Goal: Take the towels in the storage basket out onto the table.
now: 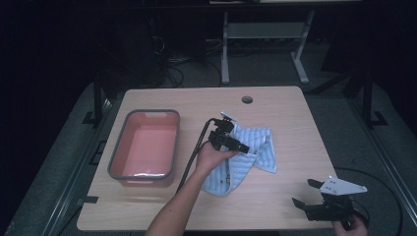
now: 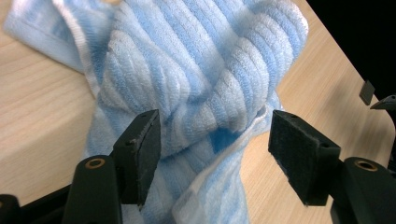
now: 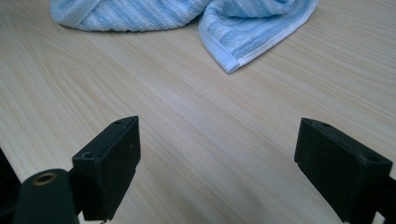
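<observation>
Towel (image 1: 248, 152) lies mid-table, right table (image 1: 295, 147) edge bare.

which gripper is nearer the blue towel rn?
Left. The left gripper is right over the blue striped towel, jaws open astride a raised fold. The right gripper sits apart near the table's front right corner, open over bare wood.

A light-blue striped terry towel (image 1: 251, 150) with white hems is lying crumpled and loosely folded on the wooden bench (image 1: 290, 113) near its middle, one raised fold bulging, a corner pointing toward the front-right.
</observation>
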Tool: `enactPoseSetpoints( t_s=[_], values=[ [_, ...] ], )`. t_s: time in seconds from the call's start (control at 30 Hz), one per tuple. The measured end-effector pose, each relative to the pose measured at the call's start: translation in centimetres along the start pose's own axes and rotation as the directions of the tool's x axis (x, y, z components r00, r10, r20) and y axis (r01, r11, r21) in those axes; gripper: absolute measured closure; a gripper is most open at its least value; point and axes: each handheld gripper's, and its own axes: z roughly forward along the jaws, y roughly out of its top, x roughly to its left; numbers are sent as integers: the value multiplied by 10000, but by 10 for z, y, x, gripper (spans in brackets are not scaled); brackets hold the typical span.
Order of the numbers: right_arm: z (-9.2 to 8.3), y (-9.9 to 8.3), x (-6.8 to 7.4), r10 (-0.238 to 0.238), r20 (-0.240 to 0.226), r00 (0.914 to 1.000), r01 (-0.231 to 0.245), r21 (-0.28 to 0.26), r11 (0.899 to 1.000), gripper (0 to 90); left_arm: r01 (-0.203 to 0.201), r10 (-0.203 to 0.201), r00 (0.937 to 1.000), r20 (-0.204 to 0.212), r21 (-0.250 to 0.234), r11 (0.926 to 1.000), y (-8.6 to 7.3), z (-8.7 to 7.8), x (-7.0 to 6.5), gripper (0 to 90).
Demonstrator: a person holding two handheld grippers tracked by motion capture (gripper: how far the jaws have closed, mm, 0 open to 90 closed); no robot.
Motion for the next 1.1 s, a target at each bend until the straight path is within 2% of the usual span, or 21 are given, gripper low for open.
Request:
enactPoseSetpoints(
  t_s=[0.17,0.53,1.1],
  values=[
    [-1,0,0,48,30,10000,-49,41,10000,138,47,-45,10000,74,-190,9998,-4,-5,0,333],
    [2,0,0,21,34,10000,-21,126,9999,138,-146,150,9998,156,-291,9995,-15,-17,1,328],
    [5,2,2,-36,42,10000,36,203,9998,138,-285,291,9995,84,-619,9977,-38,-40,3,317]
  ],
)
